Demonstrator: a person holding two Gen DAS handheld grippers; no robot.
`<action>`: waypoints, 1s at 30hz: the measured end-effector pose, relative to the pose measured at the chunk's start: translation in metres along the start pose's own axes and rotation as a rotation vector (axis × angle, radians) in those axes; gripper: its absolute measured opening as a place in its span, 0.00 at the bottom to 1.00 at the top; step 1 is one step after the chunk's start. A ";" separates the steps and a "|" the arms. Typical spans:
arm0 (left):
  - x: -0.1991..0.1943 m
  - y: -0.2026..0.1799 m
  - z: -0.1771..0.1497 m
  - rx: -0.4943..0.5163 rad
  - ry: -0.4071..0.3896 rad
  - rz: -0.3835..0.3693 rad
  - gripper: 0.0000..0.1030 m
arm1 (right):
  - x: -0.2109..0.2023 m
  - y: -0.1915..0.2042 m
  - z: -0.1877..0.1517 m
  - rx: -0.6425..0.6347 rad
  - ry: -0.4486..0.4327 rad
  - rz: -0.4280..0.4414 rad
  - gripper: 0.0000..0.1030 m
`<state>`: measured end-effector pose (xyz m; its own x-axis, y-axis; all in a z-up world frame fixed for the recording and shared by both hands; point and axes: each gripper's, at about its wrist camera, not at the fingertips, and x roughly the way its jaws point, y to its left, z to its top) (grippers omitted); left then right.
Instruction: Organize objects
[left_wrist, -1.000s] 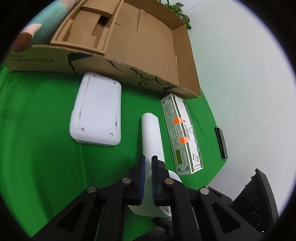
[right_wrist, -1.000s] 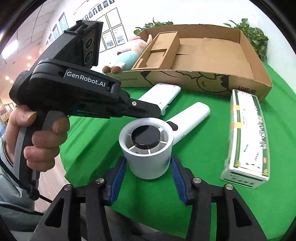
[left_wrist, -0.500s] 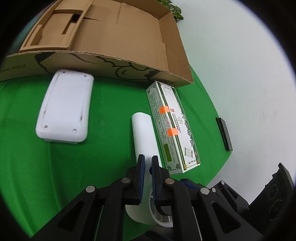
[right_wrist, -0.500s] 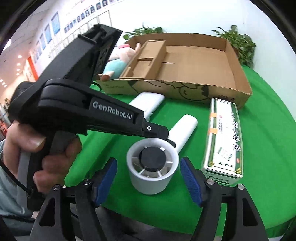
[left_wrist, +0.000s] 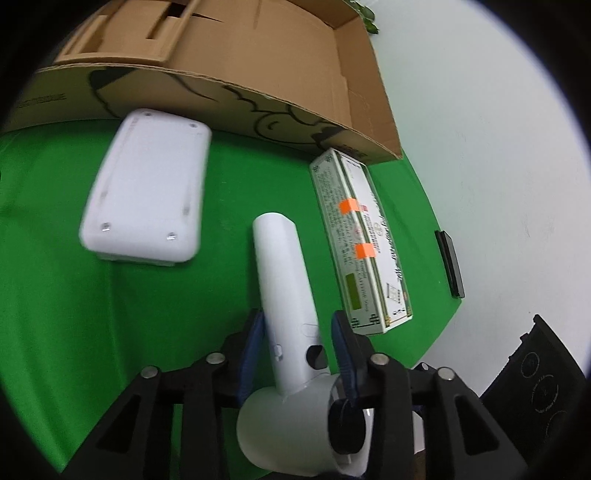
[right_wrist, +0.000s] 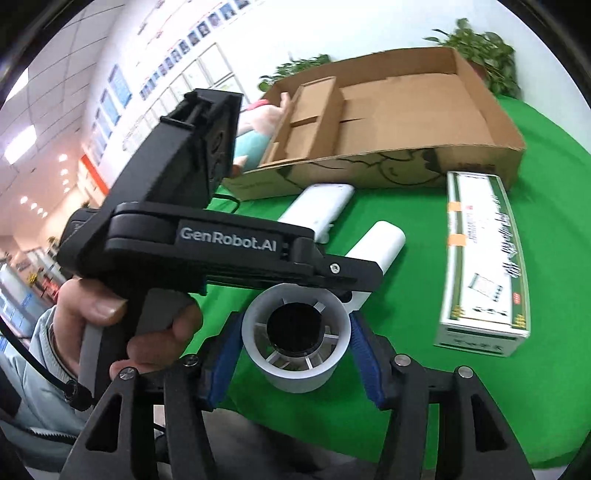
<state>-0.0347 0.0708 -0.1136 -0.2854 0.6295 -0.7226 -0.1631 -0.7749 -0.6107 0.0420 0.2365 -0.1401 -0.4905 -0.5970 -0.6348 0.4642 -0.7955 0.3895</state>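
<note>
A white handheld fan (left_wrist: 284, 295) lies on the green table, handle pointing toward the cardboard box (left_wrist: 258, 55). My left gripper (left_wrist: 295, 347) is open, its blue pads on either side of the fan's handle. My right gripper (right_wrist: 295, 350) is closed around the fan's round head (right_wrist: 295, 332) from the opposite side, pads touching its wall. A flat white device (left_wrist: 147, 192) lies left of the fan. A long green-and-white carton (left_wrist: 358, 243) with orange tape lies to the right.
The open cardboard box (right_wrist: 388, 122) with inner dividers stands at the back of the table. A plush toy (right_wrist: 255, 129) lies behind its left end. A black slab (left_wrist: 448, 262) lies off the table's right edge. Potted plants (right_wrist: 476, 48) stand behind.
My left gripper has opened from shut and now straddles the fan's handle. My right gripper, open half a second ago, has closed back onto the fan's head.
</note>
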 end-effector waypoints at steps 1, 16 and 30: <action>-0.005 0.005 -0.001 -0.020 -0.005 -0.003 0.28 | 0.001 0.000 0.000 0.001 0.001 0.017 0.53; -0.029 0.004 0.000 -0.036 -0.078 0.063 0.04 | 0.004 -0.004 0.008 -0.026 0.019 -0.006 0.53; 0.025 -0.009 0.005 -0.034 0.063 -0.061 0.39 | -0.009 -0.032 0.005 0.004 0.048 0.065 0.53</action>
<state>-0.0449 0.0934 -0.1245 -0.2156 0.6790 -0.7018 -0.1460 -0.7330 -0.6643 0.0280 0.2670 -0.1431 -0.4237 -0.6421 -0.6389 0.4914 -0.7555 0.4333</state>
